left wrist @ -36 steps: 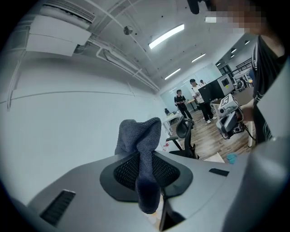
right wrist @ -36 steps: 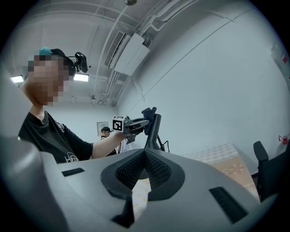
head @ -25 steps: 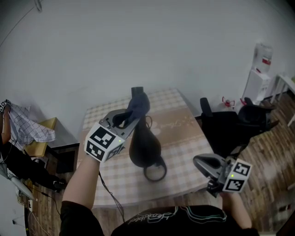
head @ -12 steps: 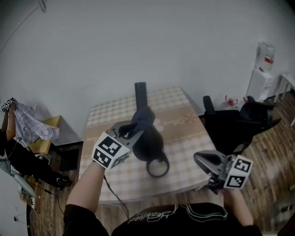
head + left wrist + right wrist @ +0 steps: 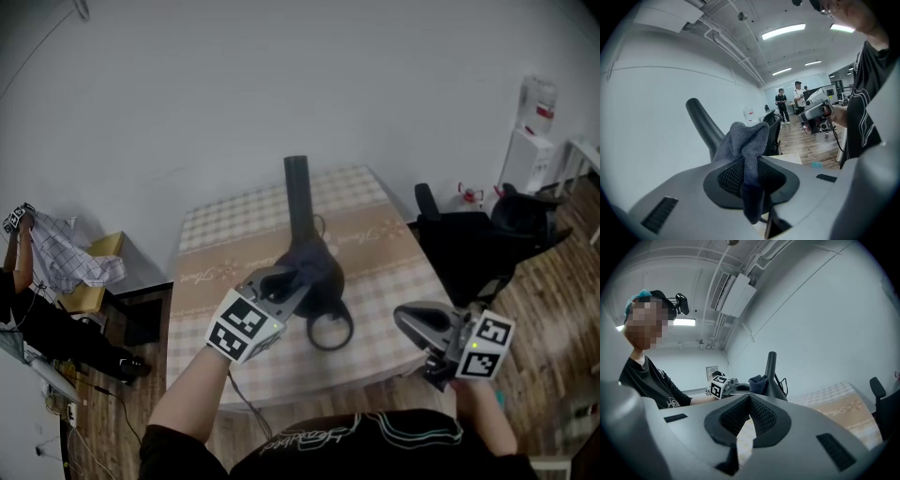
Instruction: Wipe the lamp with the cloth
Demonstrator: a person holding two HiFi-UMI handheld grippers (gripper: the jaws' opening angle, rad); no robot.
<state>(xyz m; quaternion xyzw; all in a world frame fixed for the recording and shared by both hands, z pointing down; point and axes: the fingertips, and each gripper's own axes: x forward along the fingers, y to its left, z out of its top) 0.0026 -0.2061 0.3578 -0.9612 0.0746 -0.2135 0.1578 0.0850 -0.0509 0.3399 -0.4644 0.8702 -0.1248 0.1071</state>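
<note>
A black lamp stands on the checked table [image 5: 375, 253], with a tall neck [image 5: 298, 202], a bulbous body [image 5: 323, 277] and a ring base [image 5: 330, 330]. My left gripper [image 5: 286, 279] is shut on a dark blue-grey cloth [image 5: 305, 255], which is pressed against the lamp's body on its near left side. In the left gripper view the cloth [image 5: 745, 154] bunches between the jaws, with the lamp neck [image 5: 705, 126] just behind. My right gripper [image 5: 412, 323] hovers over the table's front right edge, shut and holding nothing. The right gripper view shows the lamp [image 5: 771, 373] and the cloth [image 5: 757, 380] farther off.
A black office chair [image 5: 469, 253] stands right of the table. A water dispenser [image 5: 525, 150] is at the far right wall. A checked garment [image 5: 66, 258] and a yellow stool [image 5: 94, 281] are at the left. A cable runs off the table's front edge [image 5: 234, 394].
My left gripper has slid the cloth down the lamp, from the top of the neck to the body. The right gripper has hardly moved.
</note>
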